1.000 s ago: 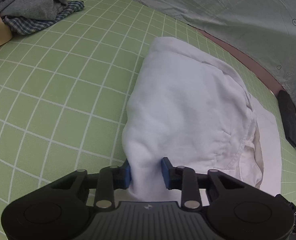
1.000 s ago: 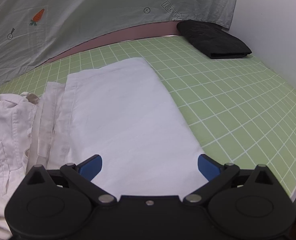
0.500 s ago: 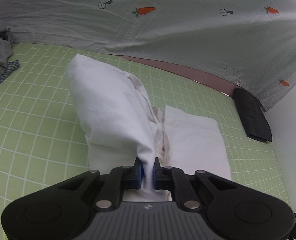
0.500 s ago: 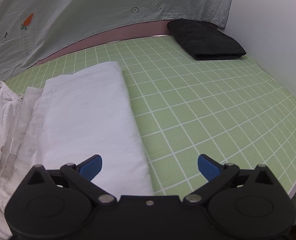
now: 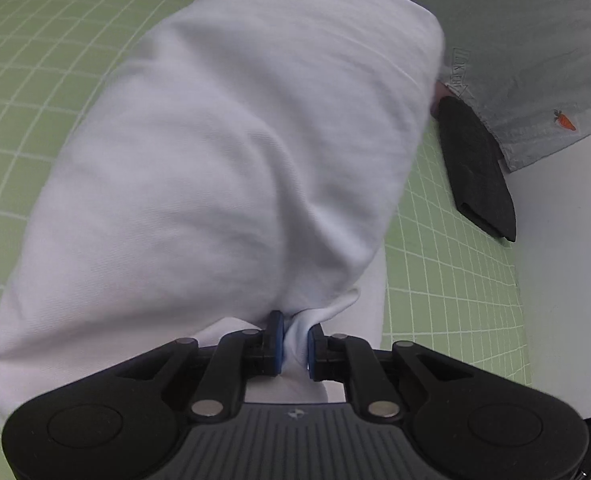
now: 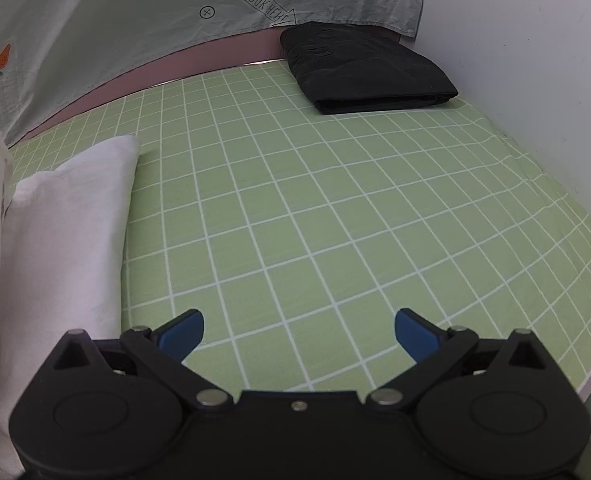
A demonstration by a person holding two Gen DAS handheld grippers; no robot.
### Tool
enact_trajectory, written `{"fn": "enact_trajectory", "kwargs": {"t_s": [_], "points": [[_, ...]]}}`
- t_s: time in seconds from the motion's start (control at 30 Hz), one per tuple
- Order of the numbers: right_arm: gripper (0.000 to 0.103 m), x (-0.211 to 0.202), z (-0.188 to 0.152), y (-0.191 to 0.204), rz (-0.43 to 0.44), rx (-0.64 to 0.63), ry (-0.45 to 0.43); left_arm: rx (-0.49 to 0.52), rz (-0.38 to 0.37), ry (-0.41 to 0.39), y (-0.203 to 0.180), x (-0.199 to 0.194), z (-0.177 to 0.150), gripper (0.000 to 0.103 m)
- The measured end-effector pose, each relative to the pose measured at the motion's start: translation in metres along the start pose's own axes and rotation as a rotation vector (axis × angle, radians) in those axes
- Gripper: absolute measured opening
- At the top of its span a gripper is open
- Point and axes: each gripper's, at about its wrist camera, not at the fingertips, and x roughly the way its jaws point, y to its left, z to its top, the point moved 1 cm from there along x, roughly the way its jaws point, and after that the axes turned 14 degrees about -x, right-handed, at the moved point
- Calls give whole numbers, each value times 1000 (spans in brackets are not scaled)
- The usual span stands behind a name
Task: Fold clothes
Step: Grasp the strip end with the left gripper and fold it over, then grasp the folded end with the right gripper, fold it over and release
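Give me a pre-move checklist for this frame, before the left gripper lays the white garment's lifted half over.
1. Left gripper clamped on white garment: ok.
2. Right gripper open, holding nothing: ok.
3. Right gripper off the garment, over the green grid sheet: ok.
4. Folded black garment apart from the white one: ok.
5. Lifted half free of wrinkles: cannot tell, blurred.
6. Edges aligned with the flat half: cannot tell, hidden.
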Motion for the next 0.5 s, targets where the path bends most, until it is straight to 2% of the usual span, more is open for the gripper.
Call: {"fn": "enact_trajectory", "kwargs": {"t_s": [0.07, 0.13, 0.23, 0.33, 0.4, 0.47, 0.5], "points": [[103, 5, 4, -4, 10, -8, -2, -18, 22, 34, 2, 15, -7, 14], [103, 8, 7, -6, 20, -18, -4, 21, 43, 11, -6, 16, -11, 15], [103, 11, 11, -2, 44, -36, -4, 5, 25, 13, -7, 11, -11, 18], [103, 9, 10, 7, 66, -57, -3, -78, -69, 37, -3, -1, -6, 37], [103, 7, 10, 12, 76, -67, -6, -109, -131, 24, -5, -18, -5, 63], [103, 3, 9, 16, 80, -63, -11, -97, -165, -10, -9, -37, -4, 75], [103, 1, 9, 17, 81, -60, -14, -81, -175, -31, -11, -47, -3, 76]]}}
